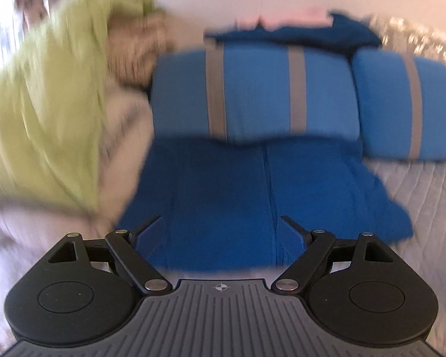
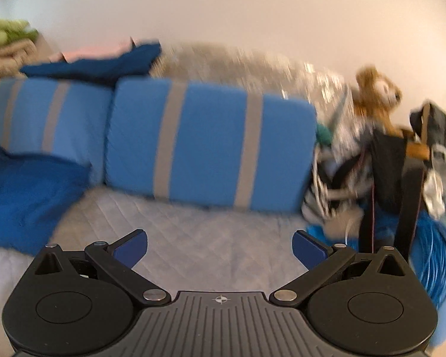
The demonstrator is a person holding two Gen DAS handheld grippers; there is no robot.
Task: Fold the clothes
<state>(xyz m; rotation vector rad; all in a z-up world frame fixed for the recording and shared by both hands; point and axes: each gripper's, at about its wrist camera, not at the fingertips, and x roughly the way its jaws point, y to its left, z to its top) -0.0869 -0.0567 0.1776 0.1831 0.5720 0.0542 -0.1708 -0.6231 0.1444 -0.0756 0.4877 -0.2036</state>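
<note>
Green cloth (image 1: 44,104) fills only the left view; both tools (image 1: 221,235) (image 2: 220,248) released.

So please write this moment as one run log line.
left claw: open, over blue garment | right claw: open, empty, over quilt

The garment (image 1: 223,196) spread on the bed was deep royal blue. The bed cover (image 2: 193,238) under it was pale grey with a quilted diamond pattern. Two pillows (image 2: 211,145) were sky blue with grey vertical stripes. A darker navy cloth (image 2: 104,62) lay above them, beside something pale pink (image 2: 89,52). The draped cloth (image 1: 50,95) at left was lime green over beige. The stuffed toy (image 2: 374,89) was golden brown. The gripper pads (image 2: 130,248) were blue on black arms.
</note>
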